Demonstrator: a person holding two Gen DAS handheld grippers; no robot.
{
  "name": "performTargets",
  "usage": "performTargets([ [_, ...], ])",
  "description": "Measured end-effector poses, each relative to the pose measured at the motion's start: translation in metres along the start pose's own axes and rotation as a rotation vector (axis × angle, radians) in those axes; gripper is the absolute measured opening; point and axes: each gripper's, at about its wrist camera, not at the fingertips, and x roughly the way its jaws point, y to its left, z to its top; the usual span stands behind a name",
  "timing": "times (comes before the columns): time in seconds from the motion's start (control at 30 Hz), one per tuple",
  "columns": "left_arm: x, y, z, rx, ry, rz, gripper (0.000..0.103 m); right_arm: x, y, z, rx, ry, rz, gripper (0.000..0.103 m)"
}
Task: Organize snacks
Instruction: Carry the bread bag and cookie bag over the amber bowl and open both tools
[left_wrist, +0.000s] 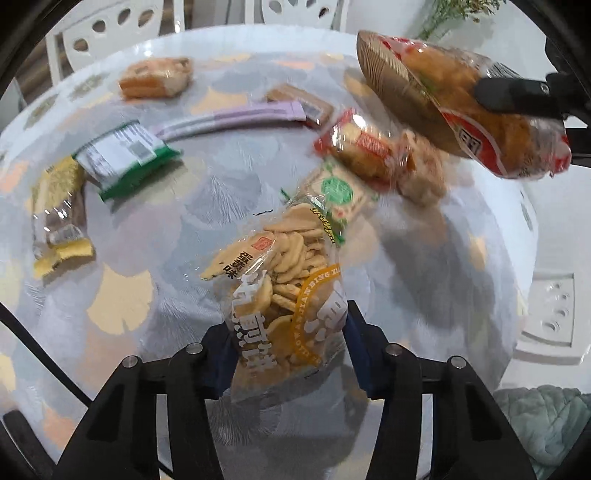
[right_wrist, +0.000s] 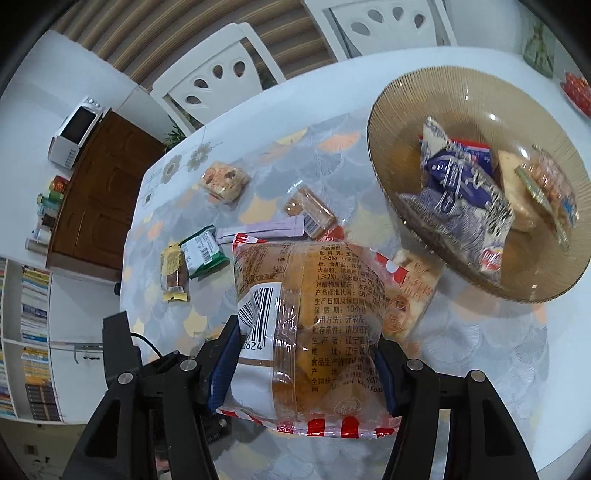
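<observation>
Right tongs (left_wrist: 517, 98) cut off by frame edge in left wrist view, only one dark finger shows. Red-trim snack bag (right_wrist: 310, 314) hides the counter (right_wrist: 480, 350) & part of a packet behind it. Bowl (right_wrist: 406, 110) contents motion-blurred, labels unreadable. Shelf items far left too small to tell.

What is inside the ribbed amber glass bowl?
The bowl holds a blue-and-white snack bag and smaller packets beside it. Anything beneath them is covered.
</observation>
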Motion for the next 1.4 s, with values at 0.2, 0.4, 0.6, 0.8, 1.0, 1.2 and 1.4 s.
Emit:
performTargets([
  [0.2,-0.035,-0.014,0.019,-0.016,-0.101,-0.004,0.048,-0.023,0.002,0.002,-0.064,-0.042,0.01,0.061],
  [0.4,-0.063,-0.049,0.051,-0.003,-0.208,-0.012,0.048,-0.044,-0.011,0.008,-0.076,-0.064,0.024,0.061],
  [0.6,-0.088,-0.089,0.104,0.033,-0.304,-0.024,0.048,-0.08,-0.05,0.029,-0.029,-0.138,-0.008,0.061],
  [0.8,-0.077,-0.129,0.158,0.09,-0.286,-0.035,0.048,-0.108,-0.098,0.061,0.045,-0.209,-0.151,0.061],
  [1.0,-0.047,-0.152,0.187,0.08,-0.229,-0.073,0.048,-0.109,-0.137,0.09,0.1,-0.208,-0.189,0.061],
  [1.2,-0.023,-0.17,0.203,0.078,-0.195,-0.104,0.049,-0.096,-0.154,0.123,0.112,-0.201,-0.169,0.061],
  [1.4,-0.006,-0.175,0.214,0.052,-0.201,-0.165,0.072,-0.086,-0.163,0.147,0.117,-0.201,-0.12,0.066],
])
